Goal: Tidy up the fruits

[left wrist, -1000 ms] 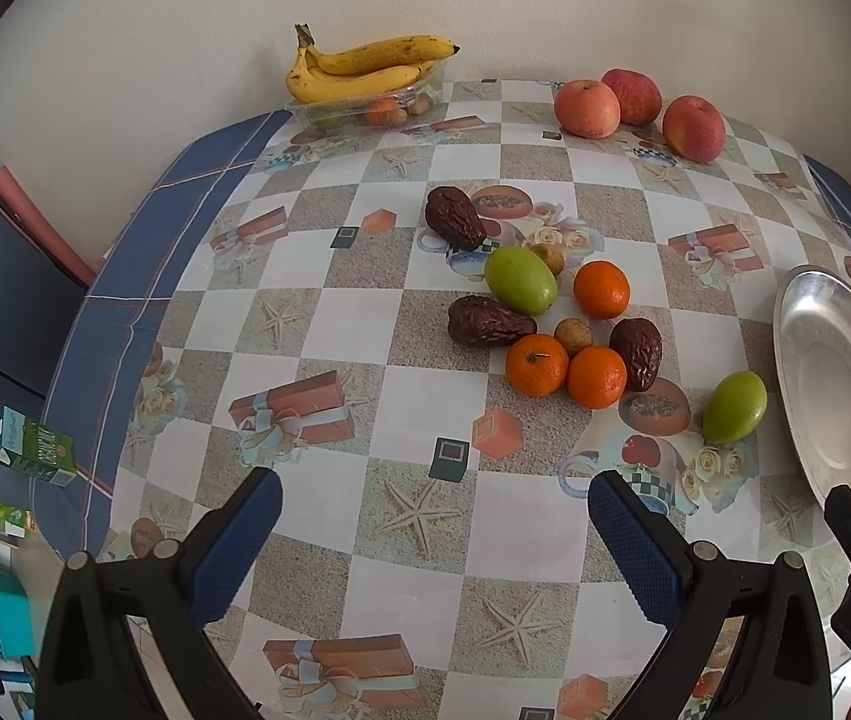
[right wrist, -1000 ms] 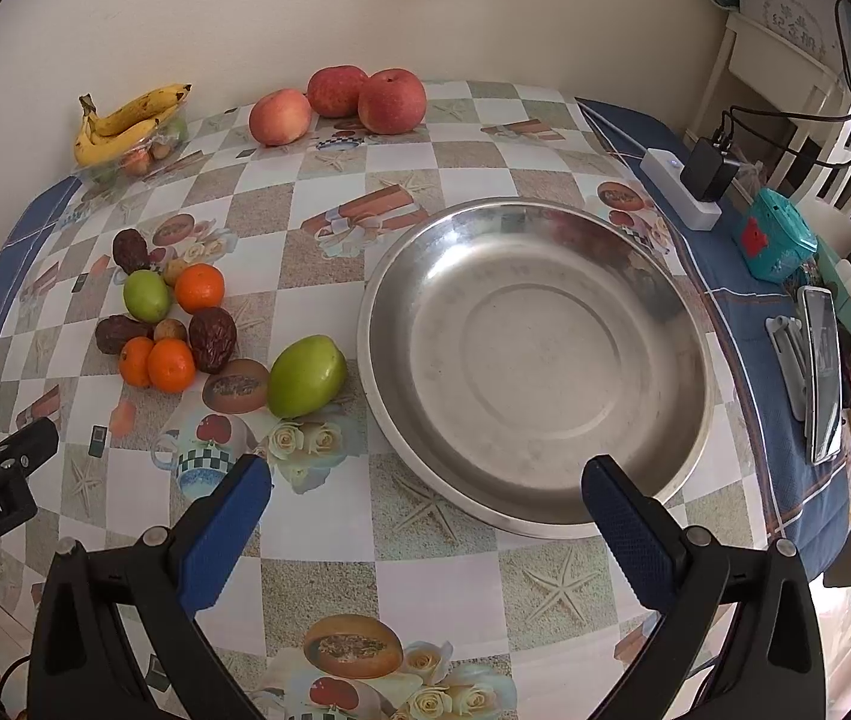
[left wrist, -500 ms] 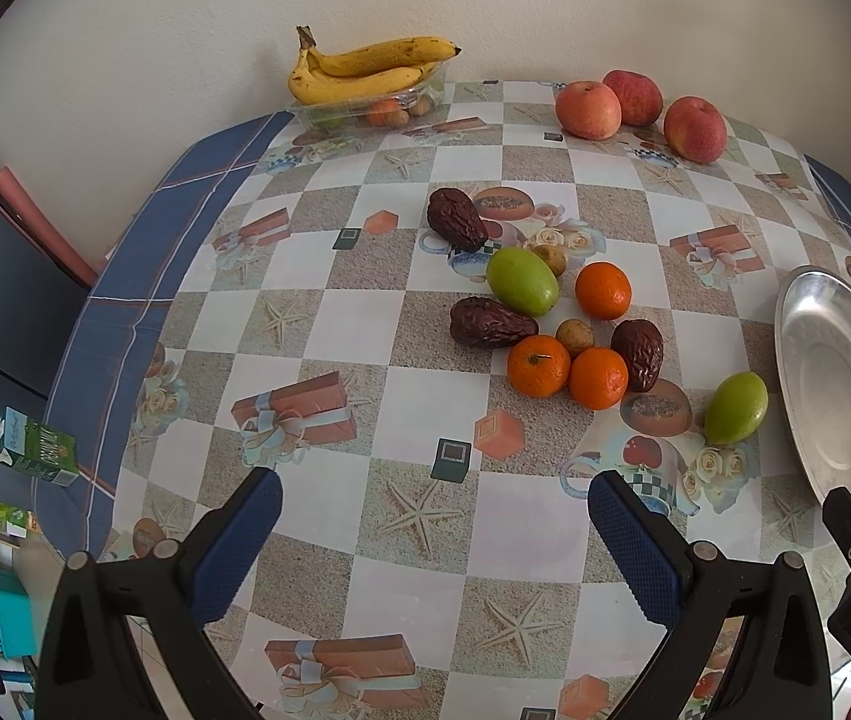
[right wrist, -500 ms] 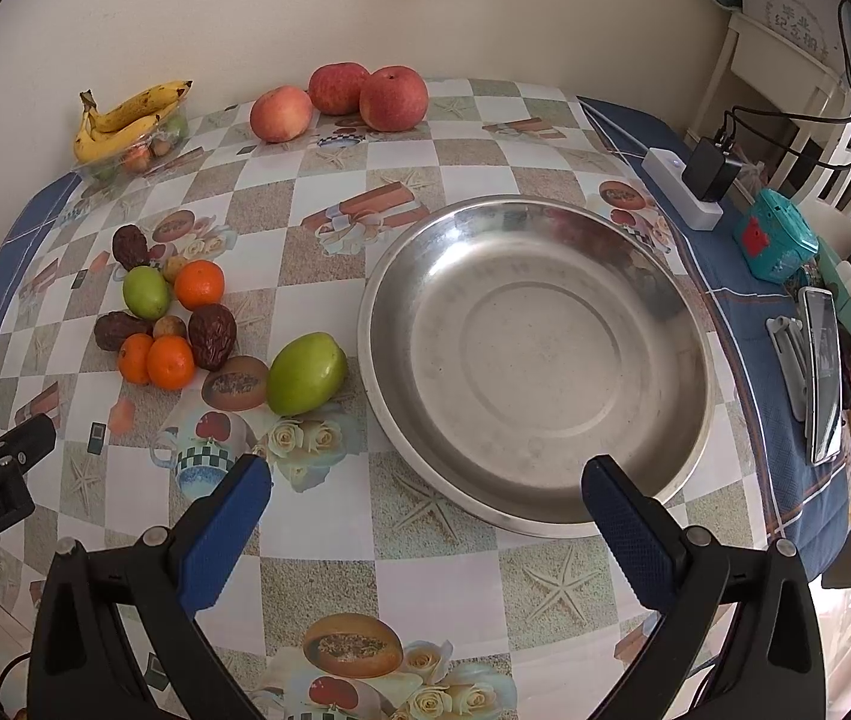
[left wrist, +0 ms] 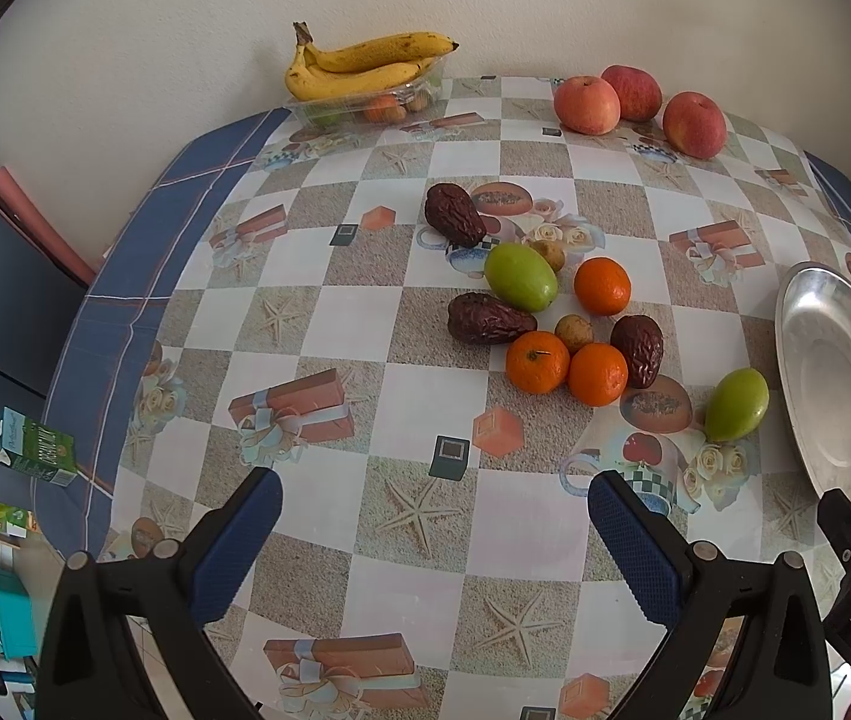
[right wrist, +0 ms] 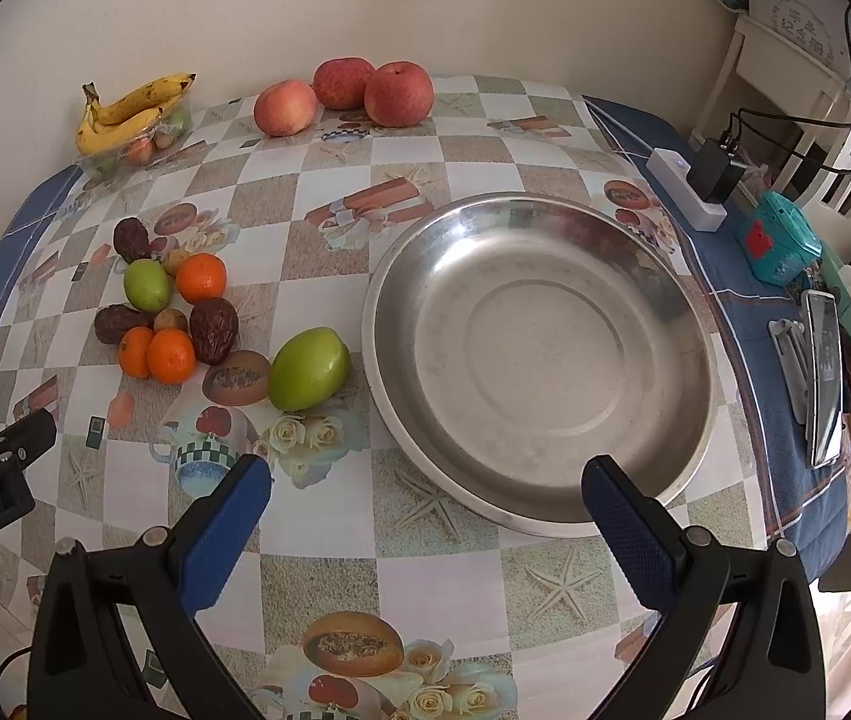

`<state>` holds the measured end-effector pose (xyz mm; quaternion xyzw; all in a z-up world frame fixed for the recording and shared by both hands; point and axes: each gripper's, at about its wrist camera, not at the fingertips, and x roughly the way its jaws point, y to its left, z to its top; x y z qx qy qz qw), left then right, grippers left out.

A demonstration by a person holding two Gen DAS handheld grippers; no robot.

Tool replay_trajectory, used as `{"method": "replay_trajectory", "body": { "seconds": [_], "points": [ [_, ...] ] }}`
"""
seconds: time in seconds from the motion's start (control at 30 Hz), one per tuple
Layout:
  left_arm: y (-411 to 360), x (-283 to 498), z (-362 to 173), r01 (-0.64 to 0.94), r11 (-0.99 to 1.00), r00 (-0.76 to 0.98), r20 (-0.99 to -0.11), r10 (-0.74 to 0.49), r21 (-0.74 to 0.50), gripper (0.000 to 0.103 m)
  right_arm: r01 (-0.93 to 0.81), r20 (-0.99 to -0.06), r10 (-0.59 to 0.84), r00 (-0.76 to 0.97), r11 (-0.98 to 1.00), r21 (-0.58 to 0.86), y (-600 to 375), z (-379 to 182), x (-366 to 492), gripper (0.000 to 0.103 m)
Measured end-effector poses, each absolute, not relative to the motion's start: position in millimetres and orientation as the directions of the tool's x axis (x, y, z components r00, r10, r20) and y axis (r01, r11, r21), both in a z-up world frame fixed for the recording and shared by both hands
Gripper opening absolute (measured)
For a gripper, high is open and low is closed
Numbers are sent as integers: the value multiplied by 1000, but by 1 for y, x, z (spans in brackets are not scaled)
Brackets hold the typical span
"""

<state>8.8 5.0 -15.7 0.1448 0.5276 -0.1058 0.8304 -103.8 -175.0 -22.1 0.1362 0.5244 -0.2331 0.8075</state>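
both grippers hang at the near edge of the desk (right wrist: 329, 558), jaws wide and empty: the left gripper (left wrist: 434, 531) faces the loose fruit, the right gripper (right wrist: 425, 507) the empty metal dish (right wrist: 689, 438), probably meant to collect it. nearest the dish lies a green fruit (right wrist: 308, 368), with bare cloth around it for an approach. beyond, oranges (left wrist: 537, 361) and dates (left wrist: 488, 318) crowd together, some seemingly touching. apples (right wrist: 398, 93) and bananas (left wrist: 365, 63) sit along the far wall.

The table (right wrist: 485, 144) with its checked cloth bears loose fruit (left wrist: 536, 360), a metal dish (right wrist: 539, 354) and a power strip (right wrist: 686, 189).
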Motion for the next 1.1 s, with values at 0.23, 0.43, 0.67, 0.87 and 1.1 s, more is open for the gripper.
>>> {"method": "replay_trajectory", "body": {
  "seconds": [0.23,0.43,0.67,0.87,1.1],
  "points": [
    [1,22,-18,316,947,350,-934,-64,54,103,517,-924,-200,326,856,-3,-181,-25,-97,103],
    [-8,45,-5,283,959,349,-933,-87,16,103,539,-916,-191,352,842,32,-190,-6,-83,103],
    [-22,70,-10,249,967,367,-929,-50,46,103,547,-916,-142,375,832,95,-199,-4,-55,103],
    [-28,95,-20,231,973,371,-927,-60,30,103,565,-922,-115,370,815,125,-207,-19,-28,103],
    [-25,121,-23,196,980,389,-916,-92,-15,103,593,-919,-88,385,786,173,-221,-33,-3,103]
  ]
}}
